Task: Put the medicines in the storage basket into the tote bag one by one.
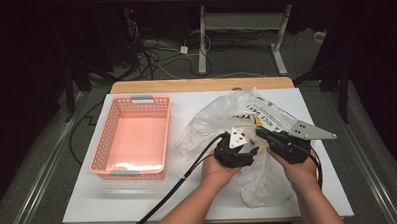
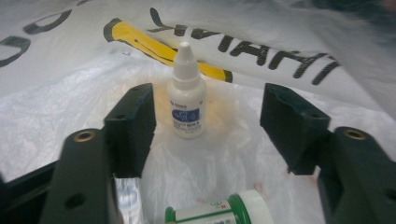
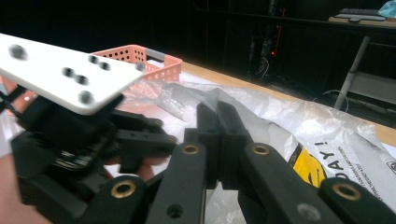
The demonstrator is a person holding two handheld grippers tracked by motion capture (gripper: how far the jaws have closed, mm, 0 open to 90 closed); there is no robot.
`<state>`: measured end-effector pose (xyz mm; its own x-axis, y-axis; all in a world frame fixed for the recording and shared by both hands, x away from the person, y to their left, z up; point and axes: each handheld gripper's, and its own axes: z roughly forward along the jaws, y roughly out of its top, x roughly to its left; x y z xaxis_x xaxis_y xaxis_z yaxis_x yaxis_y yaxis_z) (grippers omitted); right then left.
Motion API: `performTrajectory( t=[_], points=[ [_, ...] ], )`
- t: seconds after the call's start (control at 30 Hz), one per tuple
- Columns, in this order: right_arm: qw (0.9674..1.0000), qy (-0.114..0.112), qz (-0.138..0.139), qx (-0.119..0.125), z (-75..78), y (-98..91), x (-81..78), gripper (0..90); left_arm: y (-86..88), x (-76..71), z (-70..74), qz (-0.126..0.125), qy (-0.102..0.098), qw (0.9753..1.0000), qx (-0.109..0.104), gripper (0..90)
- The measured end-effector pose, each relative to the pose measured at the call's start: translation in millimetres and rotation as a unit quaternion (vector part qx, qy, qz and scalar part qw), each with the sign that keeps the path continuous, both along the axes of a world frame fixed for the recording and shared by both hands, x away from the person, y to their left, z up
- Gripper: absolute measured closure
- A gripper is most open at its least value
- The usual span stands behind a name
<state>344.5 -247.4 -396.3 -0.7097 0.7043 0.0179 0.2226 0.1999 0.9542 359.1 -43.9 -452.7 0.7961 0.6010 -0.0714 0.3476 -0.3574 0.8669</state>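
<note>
The left gripper is inside the bag, jaws apart on either side of a dropper bottle that stands upright between them, untouched. A green-capped bottle lies nearer the gripper. The right gripper has its jaws together, seemingly pinching the bag's film. Left of the bag, the basket holds nothing, so unpacking looks barely begun.

Small white dropper bottle, blue label, cap on, stands upright mid-frame inside the crinkly clear plastic bag.
</note>
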Motion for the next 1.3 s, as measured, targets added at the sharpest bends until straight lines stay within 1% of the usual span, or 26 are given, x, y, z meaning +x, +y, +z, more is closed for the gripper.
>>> performTrajectory(
  t=[0.1,0.17,0.27,0.33,0.47,0.53,0.6,0.63,0.7,0.83,0.9,0.97,1.0,1.07,1.1,1.13,1.17,1.2,1.27,1.3],
  points=[
    [1.0,0.001,-0.001,-0.002,-0.4,-0.3,-0.1,90.0,10.0,-7.3,1.8,-0.001,-0.004,1.0,-0.003,34.3],
    [1.0,0.001,-0.002,-0.002,-0.5,-0.3,-0.2,90.0,16.7,-12.1,2.2,-0.002,-0.002,1.0,-0.006,34.3],
    [1.0,0.001,-0.002,-0.003,-0.6,0.4,-0.4,90.0,26.4,-21.6,1.6,-0.005,-0.003,1.0,-0.007,34.3],
    [1.0,0.001,-0.001,-0.004,-0.8,1.2,-0.4,90.0,31.9,-27.6,0.2,-0.011,-0.002,0.9999,-0.003,34.3],
    [1.0,0.001,0.001,-0.005,-1.4,2.5,-0.4,90.0,43.7,-37.3,-3.4,-0.016,0.012,0.9997,-0.017,34.3],
    [1.0,0.001,0.0,-0.006,-1.4,2.6,-0.6,90.0,48.3,-41.2,-5.4,-0.02,0.018,0.9995,-0.015,34.4],
    [1.0,0.001,0.0,-0.006,-1.2,2.6,-1.1,90.0,53.4,-44.4,-7.2,-0.02,0.028,0.9992,-0.019,34.4],
    [1.0,0.001,0.0,-0.006,-1.1,2.6,-1.2,90.0,55.3,-46.3,-8.0,-0.022,0.031,0.9992,-0.015,34.4],
    [1.0,0.0,0.0,-0.006,-0.9,2.3,-1.6,90.0,58.8,-51.3,-8.7,-0.029,0.031,0.9991,-0.001,34.4],
    [1.0,0.001,-0.001,-0.006,-1.0,2.0,-1.5,90.0,65.6,-62.1,-11.3,-0.042,0.041,0.9981,0.017,34.4],
    [1.0,0.003,-0.002,-0.006,-1.6,2.3,-1.4,90.0,66.9,-66.2,-15.2,-0.047,0.044,0.997,0.043,32.3],
    [0.9999,0.002,0.0,-0.01,-2.4,2.7,-1.1,90.0,70.0,-69.2,-20.2,-0.046,0.04,0.9962,0.062,31.7],
    [0.9999,0.004,-0.001,-0.009,-2.6,3.2,-1.3,90.0,71.7,-69.2,-23.0,-0.043,0.041,0.9958,0.07,31.3],
    [0.9999,0.004,-0.001,-0.01,-3.1,3.9,-1.2,90.0,73.8,-66.5,-29.3,-0.035,0.055,0.9947,0.079,28.9],
    [0.9999,0.003,0.0,-0.013,-3.4,3.8,-1.0,90.0,73.3,-64.2,-32.1,-0.031,0.065,0.9937,0.085,26.5],
    [0.9999,0.005,0.001,-0.012,-3.8,4.3,-1.0,90.0,72.3,-62.2,-34.5,-0.028,0.071,0.9928,0.093,24.6],
    [0.9999,0.005,0.0,-0.013,-4.1,4.7,-0.9,90.0,70.9,-60.7,-36.5,-0.026,0.076,0.9922,0.095,23.6],
    [0.9999,0.007,0.0,-0.012,-4.5,5.2,-0.8,90.0,69.9,-58.2,-37.0,-0.025,0.087,0.9905,0.103,23.7],
    [0.9999,0.007,0.001,-0.015,-5.0,5.5,-0.9,90.0,67.9,-52.5,-38.3,-0.02,0.11,0.9877,0.11,22.0],
    [0.9999,0.008,0.001,-0.015,-5.2,5.5,-1.0,90.0,67.4,-50.2,-38.7,-0.019,0.115,0.9869,0.112,20.8]
  ],
)
